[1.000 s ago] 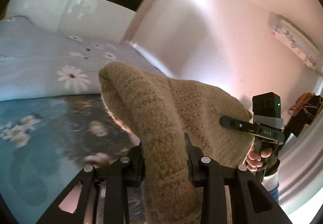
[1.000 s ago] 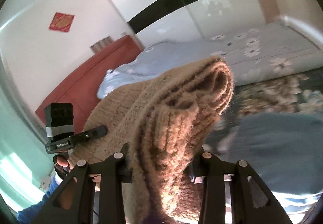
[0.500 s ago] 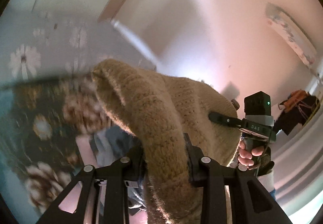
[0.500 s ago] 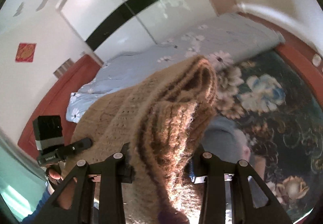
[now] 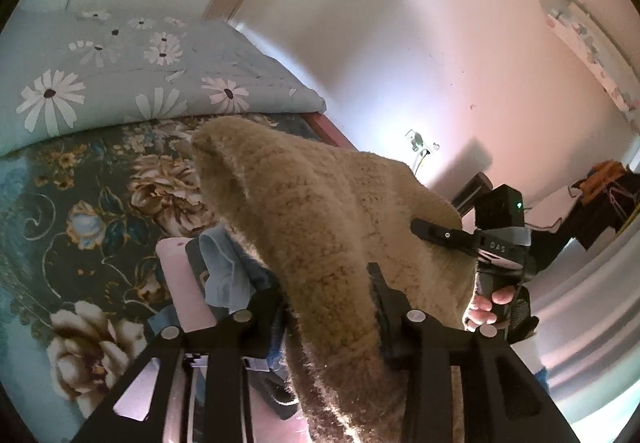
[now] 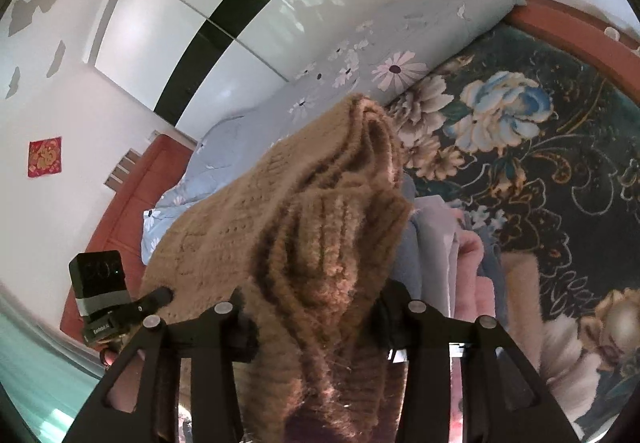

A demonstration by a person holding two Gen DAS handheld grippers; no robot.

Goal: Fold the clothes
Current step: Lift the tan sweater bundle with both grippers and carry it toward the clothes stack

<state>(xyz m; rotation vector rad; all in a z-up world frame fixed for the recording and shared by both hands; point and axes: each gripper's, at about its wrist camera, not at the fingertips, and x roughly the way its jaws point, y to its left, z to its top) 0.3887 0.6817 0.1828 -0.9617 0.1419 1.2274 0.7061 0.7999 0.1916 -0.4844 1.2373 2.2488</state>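
Note:
A tan knitted sweater hangs in the air, stretched between both grippers. My left gripper is shut on one bunched end of it. My right gripper is shut on the other bunched end, the same sweater. The right gripper also shows at the right of the left wrist view, and the left gripper at the lower left of the right wrist view. The fabric hides the fingertips in both views.
A dark floral bedspread lies below, with a pile of blue and pink clothes on it, seen too in the right wrist view. A pale daisy quilt lies at the far side. A wardrobe stands behind.
Both grippers have tilted downward with the sweater still held. The bedspread and the clothes pile have come into view beneath it.

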